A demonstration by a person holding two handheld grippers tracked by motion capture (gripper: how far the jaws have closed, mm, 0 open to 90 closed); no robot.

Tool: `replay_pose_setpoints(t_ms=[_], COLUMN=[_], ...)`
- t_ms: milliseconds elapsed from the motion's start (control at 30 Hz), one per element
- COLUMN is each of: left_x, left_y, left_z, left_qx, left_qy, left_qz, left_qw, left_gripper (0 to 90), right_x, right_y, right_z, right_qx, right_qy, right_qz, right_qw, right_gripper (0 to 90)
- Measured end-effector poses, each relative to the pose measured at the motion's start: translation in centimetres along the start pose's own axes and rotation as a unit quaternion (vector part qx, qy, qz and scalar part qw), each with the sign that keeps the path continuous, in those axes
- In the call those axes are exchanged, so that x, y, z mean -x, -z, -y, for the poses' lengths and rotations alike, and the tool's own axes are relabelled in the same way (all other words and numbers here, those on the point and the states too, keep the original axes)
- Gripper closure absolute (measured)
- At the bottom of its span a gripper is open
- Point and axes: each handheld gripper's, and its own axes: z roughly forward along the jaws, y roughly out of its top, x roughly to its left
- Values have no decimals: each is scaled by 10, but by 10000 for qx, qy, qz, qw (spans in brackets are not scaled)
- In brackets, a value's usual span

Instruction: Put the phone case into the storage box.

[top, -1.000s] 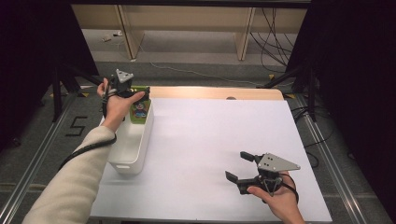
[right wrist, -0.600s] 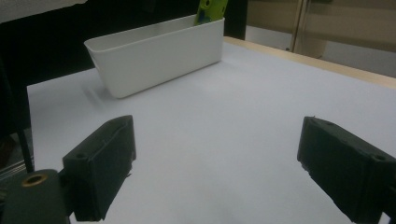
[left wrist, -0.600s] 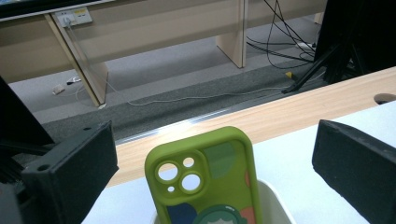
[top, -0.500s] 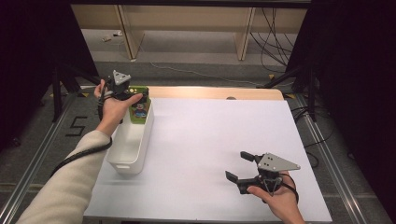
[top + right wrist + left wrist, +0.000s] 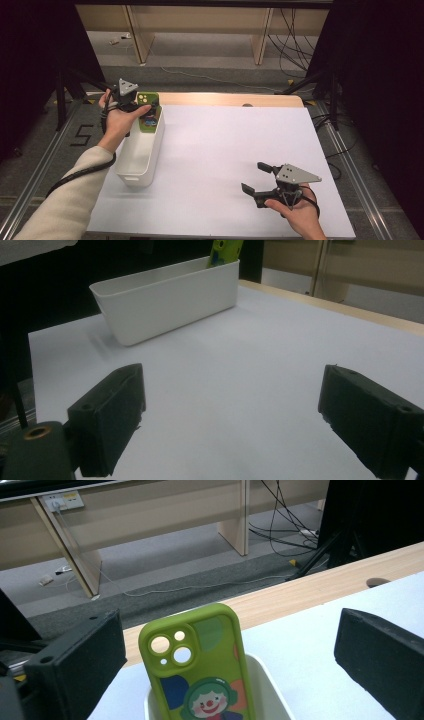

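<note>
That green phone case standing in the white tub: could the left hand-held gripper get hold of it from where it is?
Probably yes. The left hand-held gripper is open, with the green phone case upright between its jaws, untouched, its top clear above the white tub.

The left gripper [image 5: 134,102] has been drawn back from the green phone case [image 5: 148,111], now left leaning in the white bin [image 5: 141,150].

Your left hand [image 5: 119,120] is covering the left tongs [image 5: 137,106] from above, the white bin [image 5: 270,695] is hiding the green phone case's [image 5: 200,665] lower end, and the frame's bottom edge is cutting off its clown print.
</note>
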Motion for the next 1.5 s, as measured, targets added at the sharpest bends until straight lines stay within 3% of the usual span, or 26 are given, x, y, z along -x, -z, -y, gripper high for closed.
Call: replay_pose_setpoints(t_ms=[1500], left_x=[18], left_y=[36], left_z=[8], left_qx=[107], left_qy=[-108], left_qz=[441], left_qw=[9989], left_gripper=[0], right_x=[0], right_y=[0], right_z=[-1], right_qx=[10], right_qy=[-13], right_qz=[28], right_qw=[10000], right_gripper=[128])
